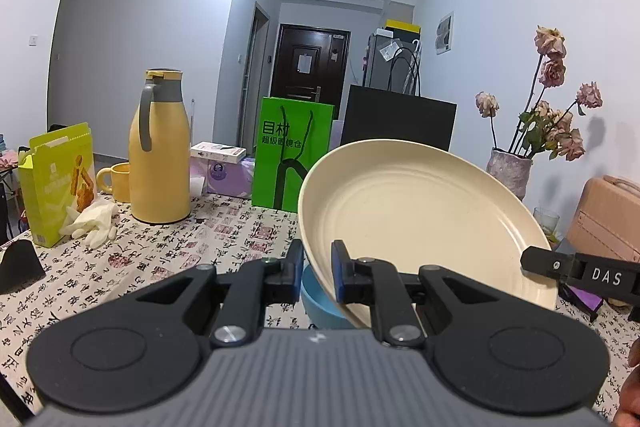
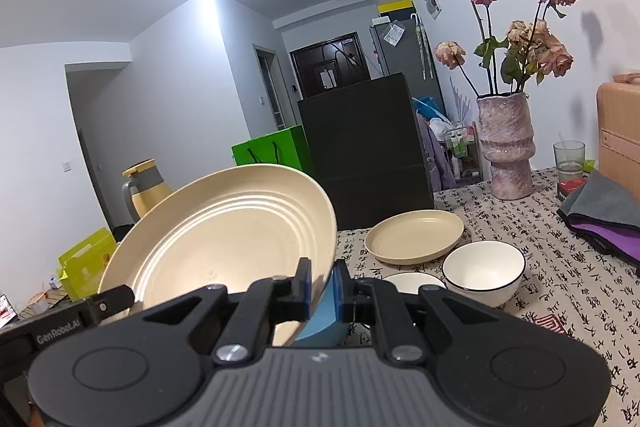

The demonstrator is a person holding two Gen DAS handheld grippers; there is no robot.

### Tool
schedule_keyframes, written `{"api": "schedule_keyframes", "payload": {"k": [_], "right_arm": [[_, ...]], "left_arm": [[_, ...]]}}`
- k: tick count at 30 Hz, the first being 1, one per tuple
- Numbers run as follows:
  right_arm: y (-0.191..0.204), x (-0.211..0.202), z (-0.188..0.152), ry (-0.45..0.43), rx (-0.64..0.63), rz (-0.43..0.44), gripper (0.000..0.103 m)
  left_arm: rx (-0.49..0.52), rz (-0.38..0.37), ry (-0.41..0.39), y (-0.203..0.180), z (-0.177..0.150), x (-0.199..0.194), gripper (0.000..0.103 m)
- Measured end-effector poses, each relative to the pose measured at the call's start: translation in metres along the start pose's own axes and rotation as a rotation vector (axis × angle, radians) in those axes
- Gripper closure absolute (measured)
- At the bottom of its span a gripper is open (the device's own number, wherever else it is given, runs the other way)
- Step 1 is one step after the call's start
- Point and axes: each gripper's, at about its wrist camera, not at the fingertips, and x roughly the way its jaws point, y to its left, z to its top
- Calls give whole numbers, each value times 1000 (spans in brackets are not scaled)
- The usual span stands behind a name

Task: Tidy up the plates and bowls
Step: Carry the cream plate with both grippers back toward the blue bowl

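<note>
A cream plate (image 1: 420,223) is held tilted above the table by both grippers. My left gripper (image 1: 318,271) is shut on its near left rim. My right gripper (image 2: 322,287) is shut on its right rim (image 2: 224,239); the right gripper's finger shows at the plate's far edge in the left wrist view (image 1: 544,265). A blue bowl (image 1: 320,297) sits right under the plate, also seen in the right wrist view (image 2: 320,319). A second cream plate (image 2: 414,235) lies flat on the table. A white bowl with a black rim (image 2: 484,273) stands beside it, another white bowl (image 2: 412,281) partly hidden.
A yellow thermos (image 1: 160,151), yellow mug (image 1: 116,181), snack box (image 1: 56,183) and white gloves (image 1: 94,223) stand at the left. A green bag (image 1: 292,155) and black box (image 2: 364,155) stand behind. A vase of dried roses (image 2: 506,143), a glass (image 2: 568,155) and folded cloths (image 2: 600,215) are at the right.
</note>
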Motion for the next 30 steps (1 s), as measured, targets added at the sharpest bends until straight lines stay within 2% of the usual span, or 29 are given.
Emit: {"api": "schedule_keyframes", "payload": {"k": [12, 30], "right_arm": [[-9, -6, -10, 4, 6, -11, 92], [-25, -12, -31, 19, 20, -31, 92]], "left_arm": [[21, -7, 0, -8, -12, -1, 88], [32, -69, 28, -10, -34, 3, 88]]}}
